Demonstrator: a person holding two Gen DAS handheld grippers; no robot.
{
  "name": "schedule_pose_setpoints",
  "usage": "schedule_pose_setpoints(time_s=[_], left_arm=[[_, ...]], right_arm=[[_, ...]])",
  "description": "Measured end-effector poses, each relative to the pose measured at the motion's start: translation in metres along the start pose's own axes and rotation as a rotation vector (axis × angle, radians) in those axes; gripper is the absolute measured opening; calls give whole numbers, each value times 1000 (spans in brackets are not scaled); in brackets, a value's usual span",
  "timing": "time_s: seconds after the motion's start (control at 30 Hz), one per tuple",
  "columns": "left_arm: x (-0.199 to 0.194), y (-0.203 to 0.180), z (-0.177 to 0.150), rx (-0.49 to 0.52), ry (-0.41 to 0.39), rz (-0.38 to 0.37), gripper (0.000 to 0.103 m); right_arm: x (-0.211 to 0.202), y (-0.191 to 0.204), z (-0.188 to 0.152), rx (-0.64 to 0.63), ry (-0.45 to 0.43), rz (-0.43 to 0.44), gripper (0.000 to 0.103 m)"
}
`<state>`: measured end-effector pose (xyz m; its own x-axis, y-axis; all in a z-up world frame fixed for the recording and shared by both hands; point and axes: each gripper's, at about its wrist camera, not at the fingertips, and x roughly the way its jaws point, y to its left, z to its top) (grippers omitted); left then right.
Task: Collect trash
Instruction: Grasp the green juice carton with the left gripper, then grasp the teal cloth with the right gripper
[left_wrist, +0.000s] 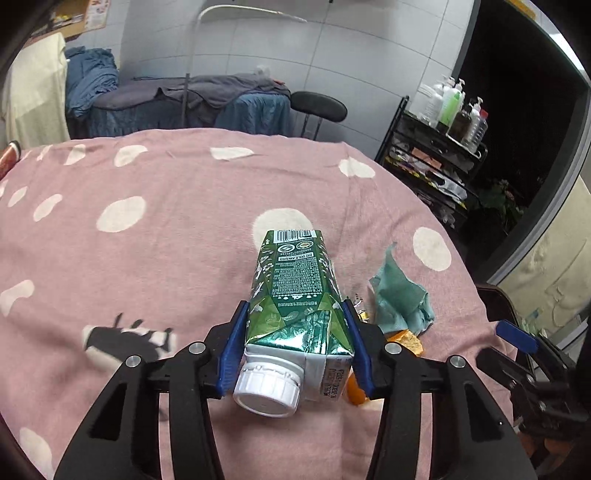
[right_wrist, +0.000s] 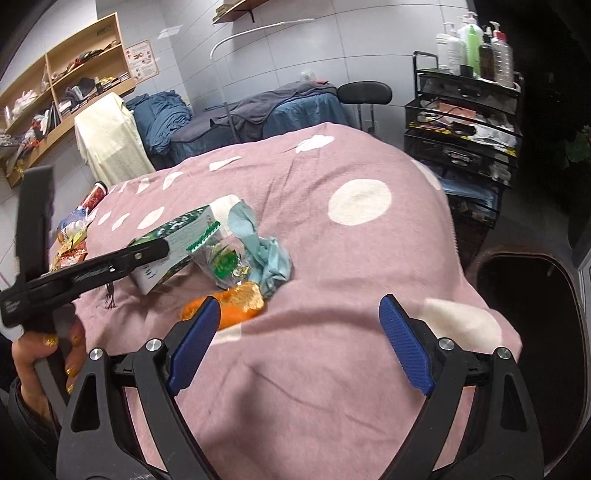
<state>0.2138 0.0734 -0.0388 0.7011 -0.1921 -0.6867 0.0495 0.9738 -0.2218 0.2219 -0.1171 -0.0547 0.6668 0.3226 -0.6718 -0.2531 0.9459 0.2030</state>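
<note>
I have the green carton (left_wrist: 295, 295) clamped between my left gripper's (left_wrist: 293, 325) blue pads, white cap (left_wrist: 267, 387) toward me, over the pink spotted blanket (left_wrist: 166, 240). A teal crumpled tissue (left_wrist: 400, 299) lies near the blanket's right edge.

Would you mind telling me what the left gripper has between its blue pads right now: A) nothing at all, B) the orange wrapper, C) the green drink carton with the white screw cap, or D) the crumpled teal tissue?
C: in the left wrist view the left gripper has both pads against the sides of the green drink carton, while the teal tissue and orange wrapper lie on the blanket.
</note>
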Motion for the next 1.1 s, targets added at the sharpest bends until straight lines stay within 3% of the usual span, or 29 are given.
schedule_pose_setpoints(time_s=[0.4,0.5,0.57,0.67,1.1], left_arm=[[-37,15,-16,-44,-74,23,49],[-38,14,-21,-46,-70,20,49],[-38,11,-23,-43,-67,16,49],[-39,7,-25,-35,-66,5,49],[-44,-28,-29,38,-77,-56,49]], right_arm=[[70,21,33,-27,172,34,72],[82,18,34,-5,214,50,60],[86,18,33,-1,228,54,35],[81,13,32,29,194,77,20],[18,-5,14,83,0,27,18]])
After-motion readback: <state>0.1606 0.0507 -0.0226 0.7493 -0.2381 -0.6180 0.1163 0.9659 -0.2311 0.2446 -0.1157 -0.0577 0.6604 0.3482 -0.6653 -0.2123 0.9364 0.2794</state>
